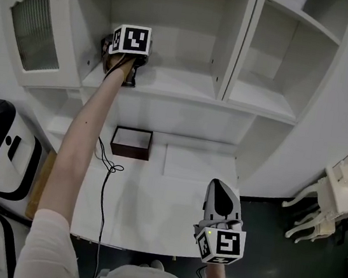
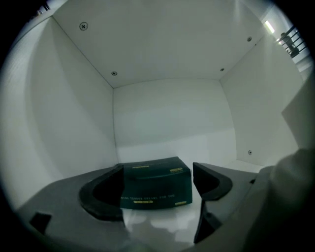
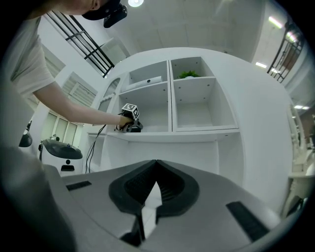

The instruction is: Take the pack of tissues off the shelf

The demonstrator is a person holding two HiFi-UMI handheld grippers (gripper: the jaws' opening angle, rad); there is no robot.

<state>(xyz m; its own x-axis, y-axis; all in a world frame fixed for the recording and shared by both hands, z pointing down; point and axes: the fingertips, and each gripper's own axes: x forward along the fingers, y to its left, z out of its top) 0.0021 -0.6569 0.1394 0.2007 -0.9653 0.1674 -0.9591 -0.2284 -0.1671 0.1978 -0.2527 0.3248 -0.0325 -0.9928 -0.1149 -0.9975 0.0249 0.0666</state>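
We are straddling the dark green boxy tissue pack (image 2: 152, 189) on the white shelf (image 2: 221, 160) with the released left hand-held gripper (image 2: 157, 168), best centred before squeezing; the right hand-held gripper (image 3: 156, 165) is hanging clenched, empty.

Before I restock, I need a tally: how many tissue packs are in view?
1. The dark tissue pack sits on the shelf, between the left gripper's open jaws. No others show, though some may be hidden.

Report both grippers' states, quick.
Left gripper: open, jaws either side of the dark green rectangular tissue pack, not clamped.
Right gripper: shut, empty.
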